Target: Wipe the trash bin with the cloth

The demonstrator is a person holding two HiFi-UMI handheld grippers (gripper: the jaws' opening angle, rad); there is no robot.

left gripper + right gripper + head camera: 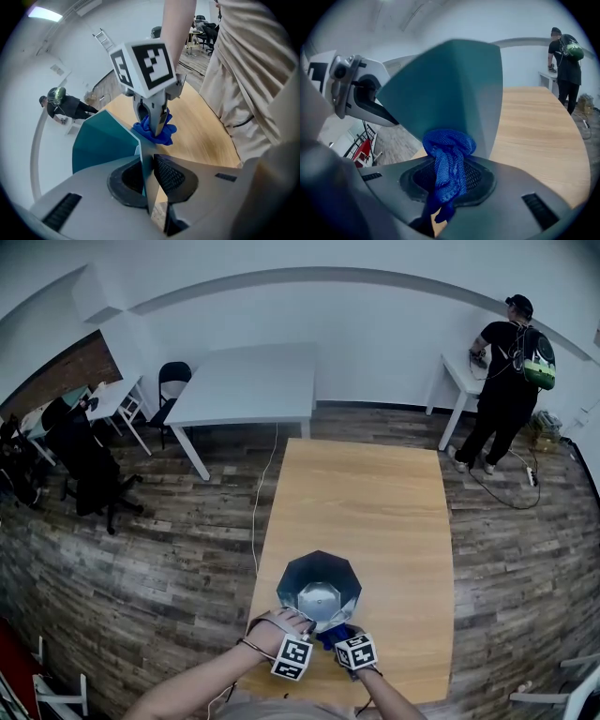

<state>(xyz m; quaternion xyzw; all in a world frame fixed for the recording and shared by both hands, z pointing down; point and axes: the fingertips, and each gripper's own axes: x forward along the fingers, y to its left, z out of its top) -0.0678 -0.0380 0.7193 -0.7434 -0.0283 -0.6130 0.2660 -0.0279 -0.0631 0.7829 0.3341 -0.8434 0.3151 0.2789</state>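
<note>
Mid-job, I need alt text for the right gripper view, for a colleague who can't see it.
The right hand-held gripper pinches a blue cloth against the outer wall of the teal trash bin, seen close up. At left, the left hand-held gripper grips the bin's edge. Behind is a wooden table, with a person standing far right.

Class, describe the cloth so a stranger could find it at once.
Find the long wooden table; at its near end stands a teal trash bin. At the bin's near side, the right gripper pinches the cloth, the only bright blue, crumpled thing there.
</note>
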